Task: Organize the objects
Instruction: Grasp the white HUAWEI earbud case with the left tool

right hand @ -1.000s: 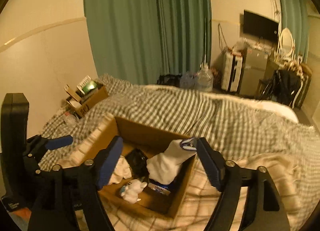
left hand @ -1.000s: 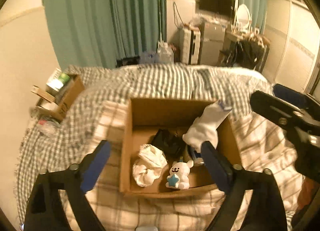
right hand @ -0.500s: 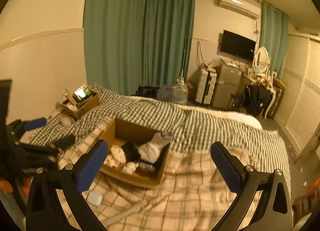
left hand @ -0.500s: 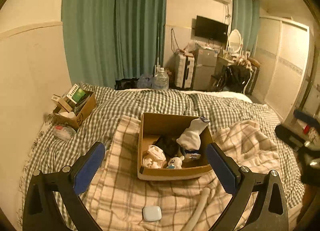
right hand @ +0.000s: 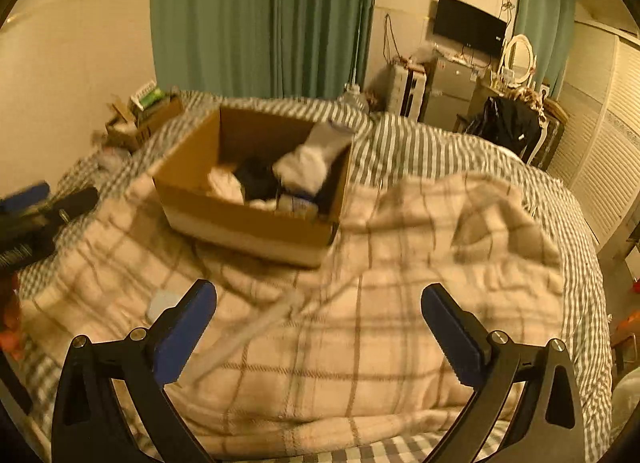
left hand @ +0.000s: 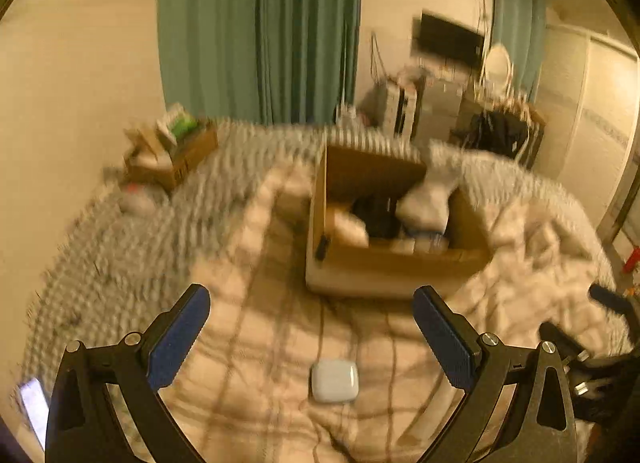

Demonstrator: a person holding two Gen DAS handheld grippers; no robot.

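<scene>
A cardboard box (left hand: 384,263) sits on the plaid blanket (left hand: 256,327) on the bed; it also shows in the right wrist view (right hand: 244,223). It holds a white sock (right hand: 312,159), a black item and other white things. A small white case (left hand: 334,379) lies on the blanket just ahead of my left gripper (left hand: 316,327), which is open and empty. A pale tube (right hand: 256,331) lies on the blanket near my right gripper (right hand: 320,327), also open and empty. The white case (right hand: 162,303) shows left of it.
A second cardboard box (left hand: 176,151) with small items stands at the bed's far left by the wall. Green curtains, a TV, cabinets and a mirror stand beyond the bed. A phone (left hand: 34,407) lies at the lower left.
Both grippers have pulled back from the box and dropped lower toward the blanket. The white case and the tube are now closer in view. The left view is motion-blurred.
</scene>
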